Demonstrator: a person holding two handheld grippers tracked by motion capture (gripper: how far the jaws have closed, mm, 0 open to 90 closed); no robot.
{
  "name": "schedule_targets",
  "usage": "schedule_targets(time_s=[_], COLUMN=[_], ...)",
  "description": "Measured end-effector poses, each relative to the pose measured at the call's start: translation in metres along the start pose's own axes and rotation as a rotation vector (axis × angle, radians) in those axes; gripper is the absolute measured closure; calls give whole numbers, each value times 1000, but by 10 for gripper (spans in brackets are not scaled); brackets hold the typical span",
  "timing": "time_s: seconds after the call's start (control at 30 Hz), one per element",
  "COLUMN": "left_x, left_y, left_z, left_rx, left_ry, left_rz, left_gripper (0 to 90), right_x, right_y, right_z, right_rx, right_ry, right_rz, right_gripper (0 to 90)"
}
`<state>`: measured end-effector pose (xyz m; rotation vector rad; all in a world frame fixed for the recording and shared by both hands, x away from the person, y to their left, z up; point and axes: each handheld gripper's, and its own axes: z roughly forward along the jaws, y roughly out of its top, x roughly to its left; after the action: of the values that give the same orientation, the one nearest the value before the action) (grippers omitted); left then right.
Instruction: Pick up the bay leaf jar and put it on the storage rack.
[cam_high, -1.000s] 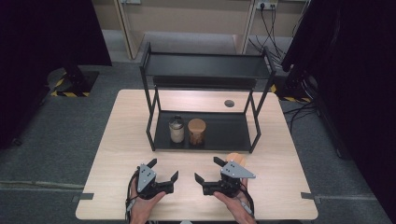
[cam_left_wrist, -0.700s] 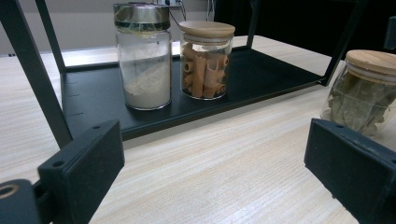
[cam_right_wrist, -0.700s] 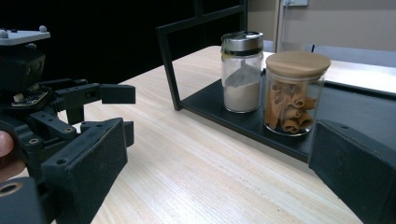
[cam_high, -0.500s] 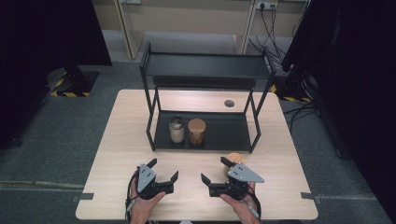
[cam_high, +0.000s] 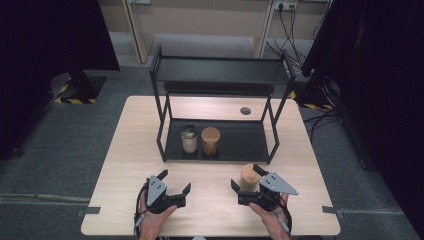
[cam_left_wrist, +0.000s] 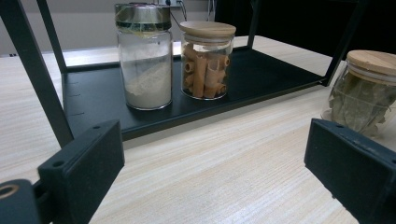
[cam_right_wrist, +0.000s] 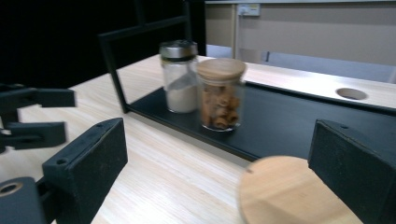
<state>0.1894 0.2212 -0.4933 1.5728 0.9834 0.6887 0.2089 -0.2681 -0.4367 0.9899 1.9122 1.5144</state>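
A glass jar of dried leaves with a wooden lid (cam_high: 248, 176) stands on the table in front of the rack, also seen at the right of the left gripper view (cam_left_wrist: 362, 93). My right gripper (cam_high: 245, 177) is open around it. In the right gripper view the lid (cam_right_wrist: 289, 196) lies close to the right-hand jaw, with a wide gap to the other. My left gripper (cam_high: 175, 181) rests open over bare table, nothing between its jaws (cam_left_wrist: 215, 158). On the black rack's lower shelf (cam_high: 240, 142) stand a powder jar (cam_high: 188, 138) and a pasta jar (cam_high: 210, 140).
The rack's top shelf (cam_high: 220, 70) overhangs the two jars; its front posts (cam_high: 161, 145) stand near the table's middle. A round cable hole (cam_high: 245, 110) sits behind the rack. Dark curtains and floor cables surround the table. The left gripper (cam_right_wrist: 32, 116) shows at the left of the right gripper view.
My right gripper has slid to the right, so the leaf jar now stands between its jaws instead of beside them. The left gripper and the jars have stayed put.
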Motion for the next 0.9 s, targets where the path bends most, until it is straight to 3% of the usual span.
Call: schedule_targets(time_s=[0.53, 0.9], left_x=[0, 0], left_y=[0, 0], left_z=[0, 0], left_rx=[1, 0], left_ry=[0, 0], left_rz=[0, 0], left_gripper=[42, 42], right_x=[-12, -17], right_y=[-10, -15], right_z=[-2, 2], right_rx=[33, 56], right_ry=[-75, -90], right_rz=[1, -1], right_gripper=[45, 39])
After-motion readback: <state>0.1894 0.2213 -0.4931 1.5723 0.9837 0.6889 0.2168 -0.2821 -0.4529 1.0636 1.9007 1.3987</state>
